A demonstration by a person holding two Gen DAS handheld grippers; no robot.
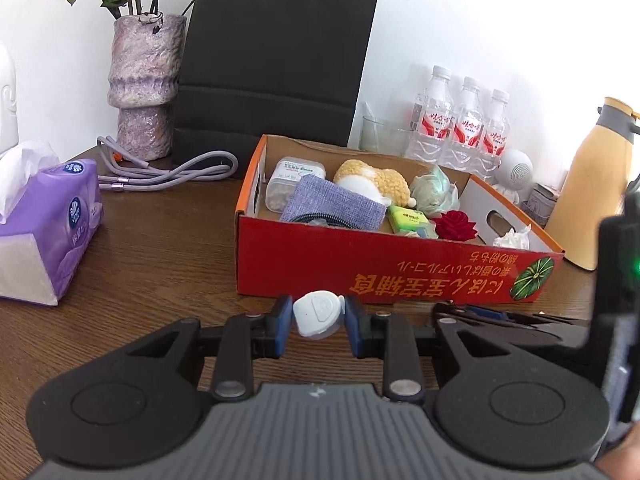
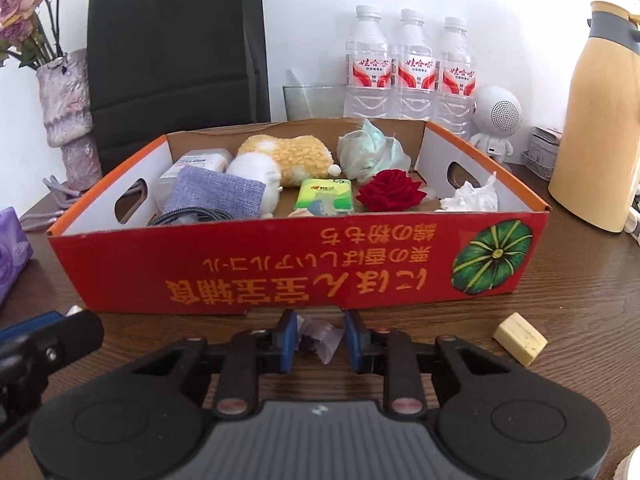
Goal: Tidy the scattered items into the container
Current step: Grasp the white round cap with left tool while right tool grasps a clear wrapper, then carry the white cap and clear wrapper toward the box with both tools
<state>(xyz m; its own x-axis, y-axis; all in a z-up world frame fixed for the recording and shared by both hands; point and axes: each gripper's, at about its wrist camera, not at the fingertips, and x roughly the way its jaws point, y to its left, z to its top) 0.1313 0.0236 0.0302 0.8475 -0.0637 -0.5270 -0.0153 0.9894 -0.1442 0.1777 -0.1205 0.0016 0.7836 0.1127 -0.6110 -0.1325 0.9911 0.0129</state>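
A red cardboard box (image 1: 320, 264) stands on the wooden table; it also shows in the right wrist view (image 2: 280, 268). It holds a plush toy (image 2: 280, 156), a grey pouch (image 2: 218, 192), a red rose (image 2: 390, 190), a green packet (image 2: 326, 196) and other items. My left gripper (image 1: 318, 316) is shut on a small white rounded object (image 1: 318, 314) just in front of the box's front wall. My right gripper (image 2: 321, 336) is shut on a small purple wrapper (image 2: 322, 336), also in front of the box. A cream eraser block (image 2: 520, 338) lies on the table to the right.
A purple tissue pack (image 1: 48, 224), a purple vase (image 1: 144, 88), a grey cord (image 1: 168, 170) and a black bag (image 1: 280, 60) stand left and behind. Three water bottles (image 2: 408, 64), a white speaker figure (image 2: 498, 116) and a yellow jug (image 2: 596, 116) stand behind right.
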